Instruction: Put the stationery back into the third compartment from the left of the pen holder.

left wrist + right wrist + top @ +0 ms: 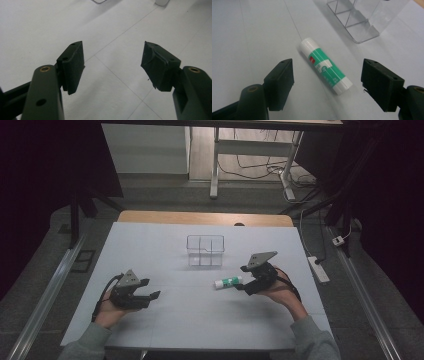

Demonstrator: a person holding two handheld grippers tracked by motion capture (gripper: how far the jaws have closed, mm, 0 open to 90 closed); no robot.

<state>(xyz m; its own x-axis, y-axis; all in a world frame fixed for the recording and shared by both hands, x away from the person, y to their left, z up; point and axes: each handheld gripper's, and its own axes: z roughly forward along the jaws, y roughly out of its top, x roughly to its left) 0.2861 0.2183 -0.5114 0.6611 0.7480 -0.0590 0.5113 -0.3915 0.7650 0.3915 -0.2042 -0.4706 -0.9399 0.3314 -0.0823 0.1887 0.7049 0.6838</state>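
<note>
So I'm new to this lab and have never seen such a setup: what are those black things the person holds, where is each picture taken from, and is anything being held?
A person sits at a white table with a hand-held gripper in each hand: two black jaws that pinch. The high view looks down from above. The other two pictures come from cameras riding on each gripper, looking along its jaws. On the table lie a green-and-white glue stick and a clear divided container. The left hand-held gripper is open over bare table. The right hand-held gripper is open, jaws either side of the glue stick, not pressing it. Nothing is held.
</note>
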